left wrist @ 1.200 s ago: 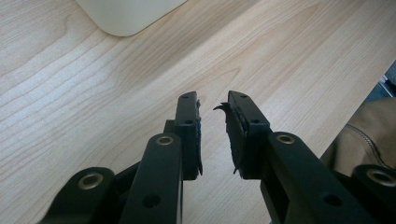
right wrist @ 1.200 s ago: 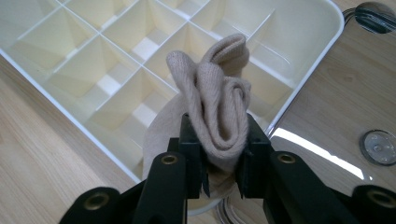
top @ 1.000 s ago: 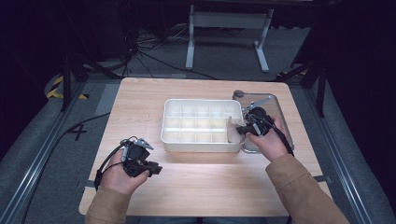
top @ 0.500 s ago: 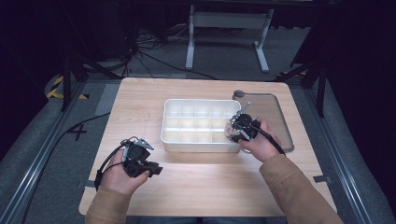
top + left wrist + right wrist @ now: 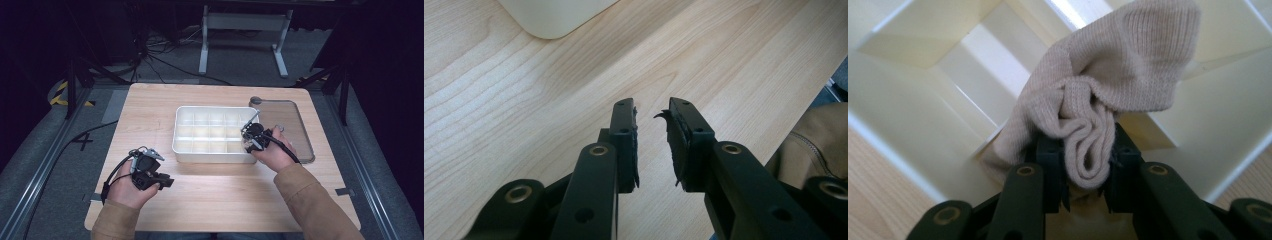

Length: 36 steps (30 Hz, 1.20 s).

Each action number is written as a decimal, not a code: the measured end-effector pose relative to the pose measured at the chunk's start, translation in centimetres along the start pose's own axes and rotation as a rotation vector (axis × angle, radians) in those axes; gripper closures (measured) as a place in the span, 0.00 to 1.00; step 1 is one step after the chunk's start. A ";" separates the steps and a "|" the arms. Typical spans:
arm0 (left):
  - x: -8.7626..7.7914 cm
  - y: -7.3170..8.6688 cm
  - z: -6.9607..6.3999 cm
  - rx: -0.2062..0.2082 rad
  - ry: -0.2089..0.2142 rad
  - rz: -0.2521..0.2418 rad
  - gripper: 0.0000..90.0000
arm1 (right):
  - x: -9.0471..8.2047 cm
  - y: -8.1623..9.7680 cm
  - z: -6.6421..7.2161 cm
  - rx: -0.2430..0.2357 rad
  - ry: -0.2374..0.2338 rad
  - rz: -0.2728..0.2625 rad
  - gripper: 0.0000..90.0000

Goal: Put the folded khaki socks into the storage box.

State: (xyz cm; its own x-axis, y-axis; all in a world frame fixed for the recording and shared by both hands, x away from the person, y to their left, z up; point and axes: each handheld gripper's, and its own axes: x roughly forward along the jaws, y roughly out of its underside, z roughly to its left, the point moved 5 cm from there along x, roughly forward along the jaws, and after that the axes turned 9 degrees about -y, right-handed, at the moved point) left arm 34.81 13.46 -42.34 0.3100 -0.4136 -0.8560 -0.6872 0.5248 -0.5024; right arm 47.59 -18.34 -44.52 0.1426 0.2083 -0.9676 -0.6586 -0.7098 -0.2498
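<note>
Right tongs (image 5: 1088, 192) pinch beige sock (image 5: 1108, 95) over divided tray (image 5: 186, 145), likely for sorting; left tongs (image 5: 651, 145) idle, slightly open, empty, on bench (image 5: 150, 105).

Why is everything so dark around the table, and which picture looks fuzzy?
High view: light falls on the wooden table and white divided box, while the floor behind stays dim. Right gripper view: the beige knit cloth is close and a bit soft, the box edges blurrier. Left gripper view: the wood grain is sharp, with the nearest gripper parts slightly blurred.
</note>
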 end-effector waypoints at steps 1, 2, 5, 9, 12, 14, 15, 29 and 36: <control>0.0 0.0 0.0 0.001 0.000 -0.001 0.82 | -0.2 0.0 0.1 0.002 0.001 -0.003 0.79; 0.0 0.0 0.0 0.001 0.000 -0.002 0.82 | -0.6 0.0 0.0 0.004 0.004 -0.005 0.74; 0.0 0.0 0.0 0.003 -0.005 0.000 0.82 | -1.8 -0.2 0.0 0.021 -0.010 -0.033 0.70; 0.1 -0.1 -0.1 0.001 -0.002 0.005 0.82 | -3.9 -0.9 0.0 0.026 -0.001 -0.099 0.69; 0.2 -0.1 -0.1 0.007 0.000 0.005 0.82 | -4.7 -1.7 0.2 0.017 0.016 -0.133 0.69; 0.1 0.0 -0.2 0.005 0.001 0.007 0.82 | -4.7 -2.3 0.3 0.013 0.029 -0.145 0.69; 0.1 0.0 -0.2 0.005 0.001 0.005 0.82 | -4.5 -2.6 0.3 0.012 0.038 -0.148 0.68; 0.1 0.0 -0.1 0.005 0.002 0.001 0.81 | -1.6 -3.5 -0.1 0.026 0.053 -0.070 0.95; 0.2 -0.1 -0.1 0.012 -0.004 0.005 0.81 | -1.2 -2.3 -0.1 0.036 0.019 0.018 0.97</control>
State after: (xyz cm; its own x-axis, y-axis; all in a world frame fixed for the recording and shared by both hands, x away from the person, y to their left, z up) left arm 34.83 13.25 -42.46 0.3091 -0.4078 -0.8592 -0.6810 0.5357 -0.4992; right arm 49.01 -17.04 -42.77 0.1442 0.1825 -0.9726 -0.6870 -0.6889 -0.2311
